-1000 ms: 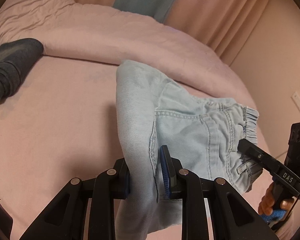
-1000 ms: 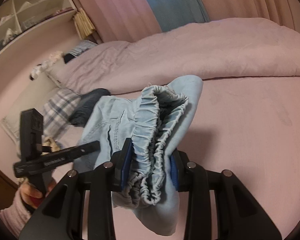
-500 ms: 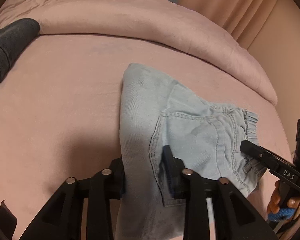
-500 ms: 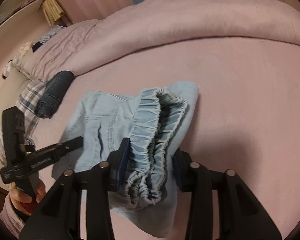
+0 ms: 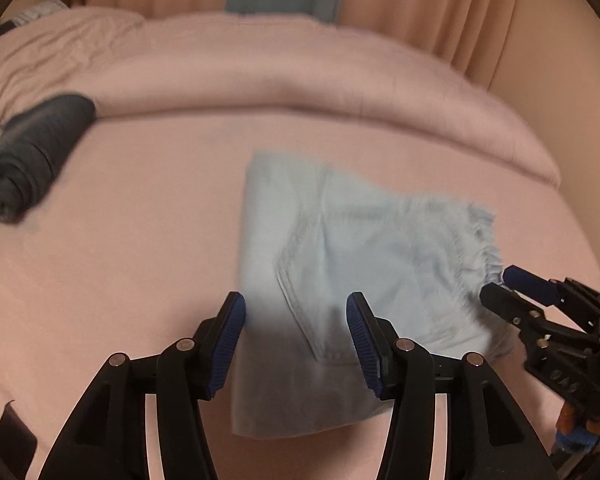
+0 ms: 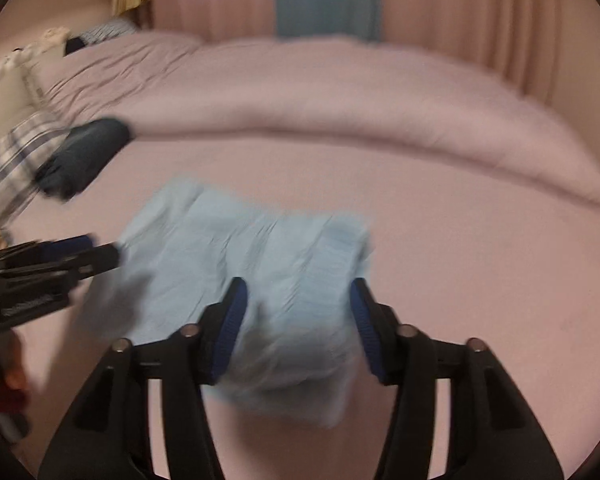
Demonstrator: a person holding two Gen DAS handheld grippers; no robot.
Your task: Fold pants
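Left wrist view: folded pants [image 5: 352, 280] on bed [image 5: 140, 240], both grippers' jaws wide, holding nothing; smoothing edges flat advised.

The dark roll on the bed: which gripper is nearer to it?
Left. The left gripper sits at the pants' edge nearest the dark roll; the right gripper is at their far edge.

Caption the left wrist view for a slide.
Open left gripper above folded light-blue pants on a pink bed, right gripper beside them.
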